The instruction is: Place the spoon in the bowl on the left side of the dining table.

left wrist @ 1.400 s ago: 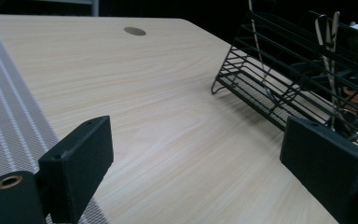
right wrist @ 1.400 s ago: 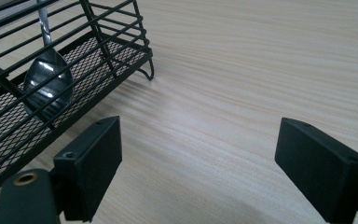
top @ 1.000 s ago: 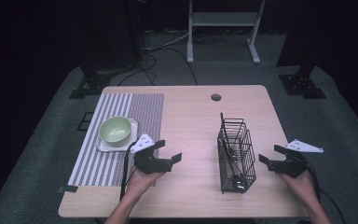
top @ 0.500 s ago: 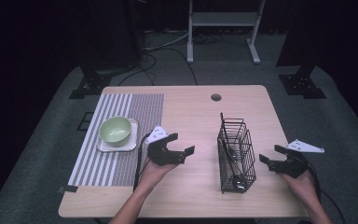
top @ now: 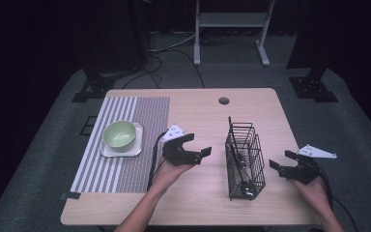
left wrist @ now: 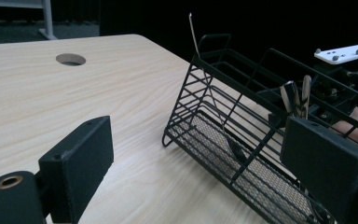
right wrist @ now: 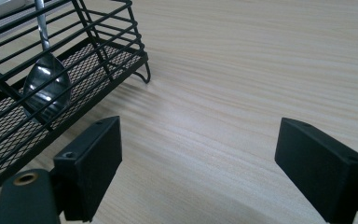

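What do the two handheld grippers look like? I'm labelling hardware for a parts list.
The left black two-jaw gripper and the right black two-jaw gripper both have flat, blocky rectangular jaws. Each carries a pale three-cornered plate on top, dotted with small holes, and trails a black cable. A brass-coloured ring sits near each jaw base. No sleeves show on the forearms.

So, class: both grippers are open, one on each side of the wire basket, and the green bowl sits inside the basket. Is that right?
Not quite. The bowl is not in the basket; it sits on a small plate on the striped mat, as the high view shows. The rest holds: left gripper and right gripper are open, either side of the basket.
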The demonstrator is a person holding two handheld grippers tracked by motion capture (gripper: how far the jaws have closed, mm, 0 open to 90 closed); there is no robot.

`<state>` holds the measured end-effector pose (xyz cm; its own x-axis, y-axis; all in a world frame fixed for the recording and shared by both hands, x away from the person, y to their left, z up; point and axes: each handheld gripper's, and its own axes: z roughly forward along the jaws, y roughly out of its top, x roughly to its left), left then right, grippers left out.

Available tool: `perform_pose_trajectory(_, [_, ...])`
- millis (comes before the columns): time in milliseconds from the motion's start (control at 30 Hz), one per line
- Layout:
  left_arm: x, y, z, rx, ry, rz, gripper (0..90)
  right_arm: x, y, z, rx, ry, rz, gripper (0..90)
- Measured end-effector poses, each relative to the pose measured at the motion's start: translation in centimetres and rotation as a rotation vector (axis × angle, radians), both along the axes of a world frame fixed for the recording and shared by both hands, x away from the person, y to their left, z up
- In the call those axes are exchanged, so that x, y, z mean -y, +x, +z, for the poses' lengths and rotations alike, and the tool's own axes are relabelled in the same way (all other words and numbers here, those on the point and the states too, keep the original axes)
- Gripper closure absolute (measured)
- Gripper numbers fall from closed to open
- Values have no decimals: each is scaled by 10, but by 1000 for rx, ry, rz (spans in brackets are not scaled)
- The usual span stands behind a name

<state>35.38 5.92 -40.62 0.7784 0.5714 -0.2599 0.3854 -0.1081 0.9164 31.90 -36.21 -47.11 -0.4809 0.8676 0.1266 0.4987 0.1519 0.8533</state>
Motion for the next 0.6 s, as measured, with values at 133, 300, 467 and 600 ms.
perform_pose_trajectory(133, [6,7,5,-3,-3,-5,86,1,0,0,0,4,-1,136])
perform_pose_trajectory(300, [11,13,9,-7,-10,-6,86,1,-1,1,1,7,-4,136])
perform_pose_trajectory(467, [17,23,13,-27,-29,1,86,1,-1,0,-2,6,-2,136])
perform_pose_trajectory(600, [23,27,17,-28,-34,1,87,2,-1,0,-1,11,-4,136])
